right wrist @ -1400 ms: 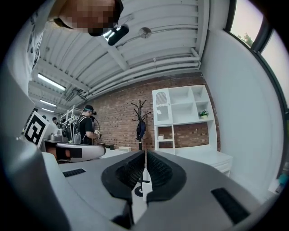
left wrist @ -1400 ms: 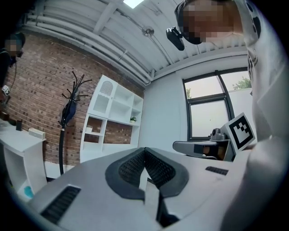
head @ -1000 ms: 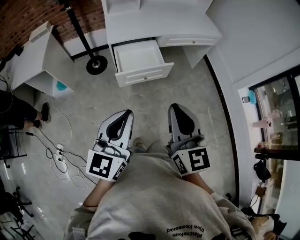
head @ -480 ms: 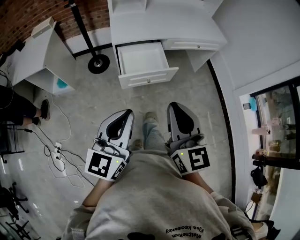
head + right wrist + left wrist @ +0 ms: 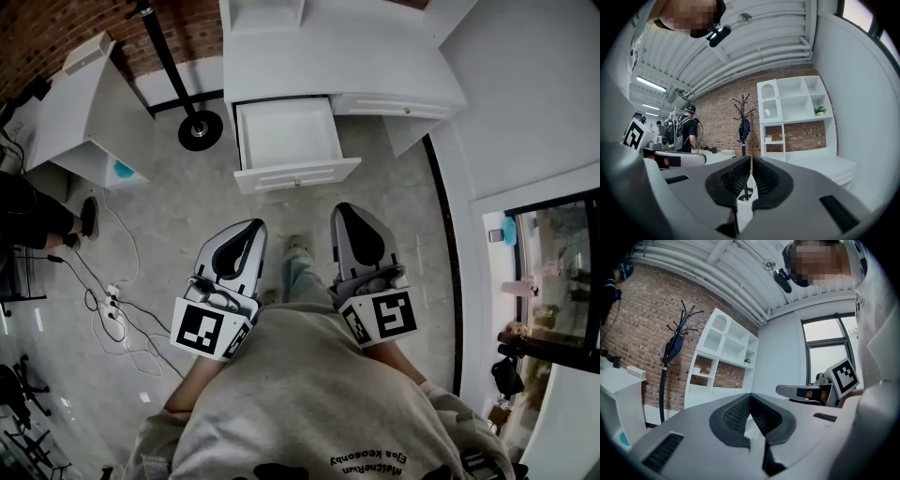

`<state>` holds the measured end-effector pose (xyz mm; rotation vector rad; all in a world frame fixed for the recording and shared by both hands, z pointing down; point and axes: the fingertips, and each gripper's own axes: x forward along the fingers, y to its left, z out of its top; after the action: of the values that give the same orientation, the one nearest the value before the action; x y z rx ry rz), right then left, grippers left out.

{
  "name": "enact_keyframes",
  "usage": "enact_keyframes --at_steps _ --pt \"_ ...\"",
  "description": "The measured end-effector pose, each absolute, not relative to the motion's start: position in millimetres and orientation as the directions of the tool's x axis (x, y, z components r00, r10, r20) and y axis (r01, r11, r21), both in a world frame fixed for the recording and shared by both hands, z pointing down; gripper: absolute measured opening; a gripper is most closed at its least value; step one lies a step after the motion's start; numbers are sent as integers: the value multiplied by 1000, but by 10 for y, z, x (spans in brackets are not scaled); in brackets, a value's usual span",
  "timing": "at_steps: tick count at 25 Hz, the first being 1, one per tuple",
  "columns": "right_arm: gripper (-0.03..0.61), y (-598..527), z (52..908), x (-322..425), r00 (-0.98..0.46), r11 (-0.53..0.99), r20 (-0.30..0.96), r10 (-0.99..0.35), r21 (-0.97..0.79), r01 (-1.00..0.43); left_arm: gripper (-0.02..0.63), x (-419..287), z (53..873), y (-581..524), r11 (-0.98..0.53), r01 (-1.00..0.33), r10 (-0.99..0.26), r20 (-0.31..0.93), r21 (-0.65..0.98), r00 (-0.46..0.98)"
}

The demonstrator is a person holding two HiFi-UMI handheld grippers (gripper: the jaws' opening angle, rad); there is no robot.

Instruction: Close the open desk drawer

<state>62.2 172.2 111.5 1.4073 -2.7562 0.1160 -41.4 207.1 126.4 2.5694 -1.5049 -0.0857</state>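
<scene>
The drawer [image 5: 295, 174] stands pulled out of the white desk [image 5: 328, 56] at the top of the head view, its front panel facing a strip of bare grey floor [image 5: 394, 202] that separates it from both grippers. The left gripper [image 5: 255, 227] and right gripper [image 5: 343, 212] are level, side by side, each with jaws pressed together on nothing. A coat stand base [image 5: 200, 131] sits just left of the drawer, and cables [image 5: 117, 309] lie further left, clear of the strip.
</scene>
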Motion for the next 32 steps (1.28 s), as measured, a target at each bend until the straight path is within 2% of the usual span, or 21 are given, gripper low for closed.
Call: enact_keyframes --at_steps 10,20,32 --pt "38 492 1349 661 -675 674 117 -728 -51 -737 20 -270 1382 936 -406 -900 -908 47 158 417" --pt "38 -219 1557 663 -755 754 135 -641 -69 -653 20 -209 1493 254 -322 -930 -940 60 180 337" --pt "38 -590 1912 451 -771 764 188 -608 -126 -633 20 -345 1763 -179 -341 -918 -928 87 202 363"
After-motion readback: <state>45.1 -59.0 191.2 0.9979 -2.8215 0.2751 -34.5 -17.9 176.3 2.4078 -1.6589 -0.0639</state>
